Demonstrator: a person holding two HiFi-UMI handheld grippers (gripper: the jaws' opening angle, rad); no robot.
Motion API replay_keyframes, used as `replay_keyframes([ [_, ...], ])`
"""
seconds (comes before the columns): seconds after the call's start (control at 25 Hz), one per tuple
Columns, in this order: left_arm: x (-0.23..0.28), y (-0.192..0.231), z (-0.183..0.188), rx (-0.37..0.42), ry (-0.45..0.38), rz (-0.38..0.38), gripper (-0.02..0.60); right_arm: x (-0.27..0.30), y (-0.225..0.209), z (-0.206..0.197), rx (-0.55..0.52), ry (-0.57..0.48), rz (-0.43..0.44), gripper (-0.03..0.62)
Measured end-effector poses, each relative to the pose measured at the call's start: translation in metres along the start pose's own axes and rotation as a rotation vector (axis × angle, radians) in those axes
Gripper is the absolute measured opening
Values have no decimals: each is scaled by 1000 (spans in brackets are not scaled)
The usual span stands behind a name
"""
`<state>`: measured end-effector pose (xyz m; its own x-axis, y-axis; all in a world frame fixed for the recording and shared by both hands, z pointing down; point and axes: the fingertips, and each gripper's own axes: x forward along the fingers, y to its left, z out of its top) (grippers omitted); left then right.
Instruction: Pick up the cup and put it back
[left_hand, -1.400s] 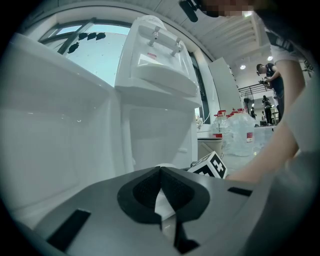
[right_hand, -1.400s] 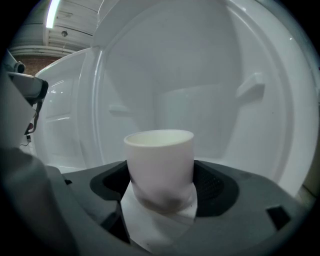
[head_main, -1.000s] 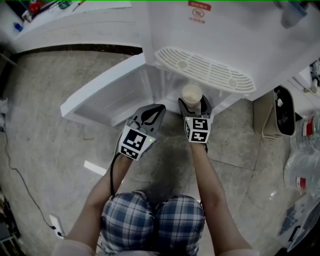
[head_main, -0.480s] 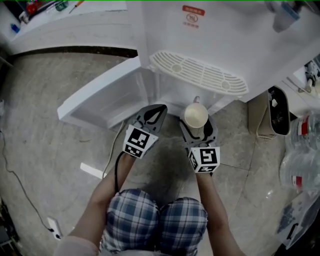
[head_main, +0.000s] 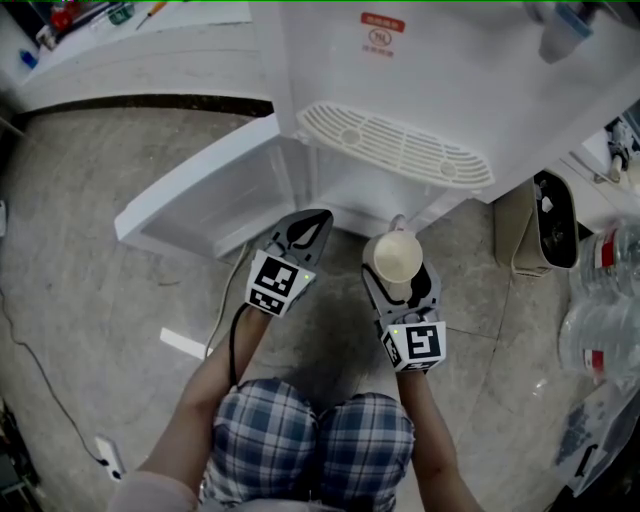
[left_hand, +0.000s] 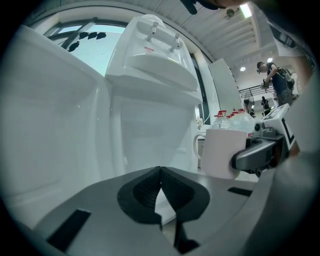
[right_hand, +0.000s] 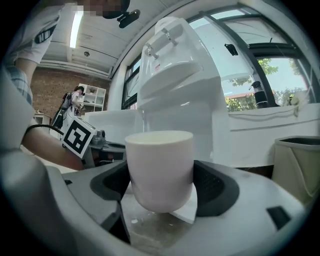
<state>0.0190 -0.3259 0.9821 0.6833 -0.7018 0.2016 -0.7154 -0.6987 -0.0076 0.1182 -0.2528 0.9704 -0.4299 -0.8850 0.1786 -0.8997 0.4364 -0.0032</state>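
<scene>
Your right tool (head_main: 397, 268) grips the cup (right_hand: 160, 165); left tool (left_hand: 160, 187) closed, empty. Tilt it and the cup could slip.

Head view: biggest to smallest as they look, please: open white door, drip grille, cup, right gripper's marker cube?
1. open white door
2. drip grille
3. cup and that marker cube: they look about alike, so I won't rank them; both are also nearer the camera than the dispenser parts.
</scene>
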Motion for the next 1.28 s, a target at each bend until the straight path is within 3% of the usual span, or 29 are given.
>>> replay_keyframes([
  [0.28, -1, -1, -1, 4, 2, -7, 25, 25, -12, 6, -5, -14, -14, 405],
  [0.6, -3, -5, 3, 27, -2, -29, 25, 96, -36, 0, -7, -11, -50, 405],
  [1.0, -12, 0, 2, 44, 17, -25, 25, 152, -67, -60, 22, 111, -113, 405],
  [1.28, -15, -3, 3, 71, 21, -33, 25, 161, -71, -93, 38, 182, -126, 407],
])
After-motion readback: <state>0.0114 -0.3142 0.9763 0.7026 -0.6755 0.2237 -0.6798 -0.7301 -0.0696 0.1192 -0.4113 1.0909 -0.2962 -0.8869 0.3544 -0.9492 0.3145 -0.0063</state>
